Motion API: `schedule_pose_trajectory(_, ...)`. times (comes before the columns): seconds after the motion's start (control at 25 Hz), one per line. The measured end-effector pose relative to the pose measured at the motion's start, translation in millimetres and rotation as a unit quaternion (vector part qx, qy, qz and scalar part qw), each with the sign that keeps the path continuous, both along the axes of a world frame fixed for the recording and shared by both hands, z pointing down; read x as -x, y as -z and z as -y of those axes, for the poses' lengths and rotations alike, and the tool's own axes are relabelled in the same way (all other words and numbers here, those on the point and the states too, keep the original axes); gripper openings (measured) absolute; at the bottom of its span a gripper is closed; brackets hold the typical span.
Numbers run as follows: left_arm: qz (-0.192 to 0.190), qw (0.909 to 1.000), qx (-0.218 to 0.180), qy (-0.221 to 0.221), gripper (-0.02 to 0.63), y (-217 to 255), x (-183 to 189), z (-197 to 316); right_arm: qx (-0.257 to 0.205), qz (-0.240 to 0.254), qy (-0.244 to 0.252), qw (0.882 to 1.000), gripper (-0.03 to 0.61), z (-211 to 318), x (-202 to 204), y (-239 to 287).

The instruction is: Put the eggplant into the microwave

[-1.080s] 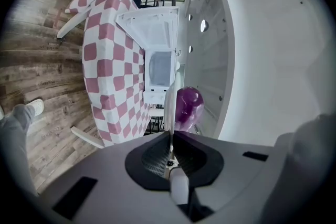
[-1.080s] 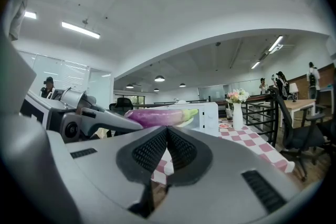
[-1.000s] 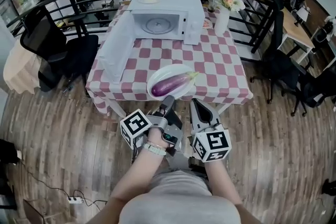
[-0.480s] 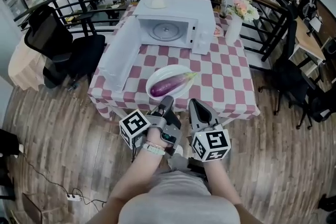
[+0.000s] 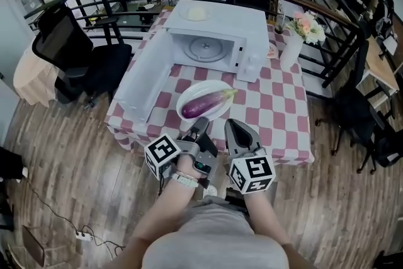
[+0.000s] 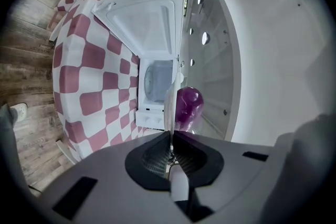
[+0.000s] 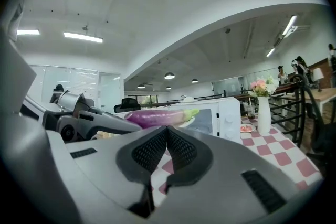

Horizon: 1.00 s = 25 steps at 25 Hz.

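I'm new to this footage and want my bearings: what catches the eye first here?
A glossy purple eggplant lies on a white plate, whose rim the left gripper pinches, over the table's near side. Behind it, on the pink-checked tablecloth, a white microwave stands with its door swung wide open.

The eggplant [image 5: 204,103] is covered in a glossy, smooth purple skin. The plate [image 5: 200,88] is seen as smooth, white and glazed-looking. The microwave [image 5: 220,19] is cased in a smooth white shell, plastic or painted metal. A matt checked bench cloth [image 5: 277,111] is spread out. The floor [image 5: 69,154] is laid in matt grey-brown wood planks. The left gripper [image 5: 201,121] and right gripper [image 5: 230,125] are moulded in matt grey plastic, and their pads [image 7: 149,150] are faced in black ribbed material.
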<state>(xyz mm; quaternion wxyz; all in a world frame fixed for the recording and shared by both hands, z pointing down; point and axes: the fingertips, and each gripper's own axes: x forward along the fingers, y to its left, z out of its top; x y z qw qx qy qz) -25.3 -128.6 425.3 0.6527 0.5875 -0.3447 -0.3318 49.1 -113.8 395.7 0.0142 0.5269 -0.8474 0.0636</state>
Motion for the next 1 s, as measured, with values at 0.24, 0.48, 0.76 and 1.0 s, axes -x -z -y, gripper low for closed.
schedule_pose_trajectory(0.24,-0.003,0.9998,0.004,0.018,0.015,-5,-9,42,0.002,-0.006,0.024,1.0,0.026,44,-7,-3)
schedule_pose_trajectory(0.48,0.002,0.9995,0.009,0.029,0.015,-11,-12,68,0.011,-0.005,0.034,0.999,0.026,67,-13,-13)
schedule_pose_trajectory(0.76,0.004,0.9992,0.02,0.035,0.015,-21,-9,95,0.012,0.005,0.025,1.0,0.026,89,-23,-17)
schedule_pose_trajectory(1.0,0.002,0.9993,0.018,0.032,0.015,-25,-8,129,0.01,0.01,0.014,1.0,0.026,121,-26,-16)
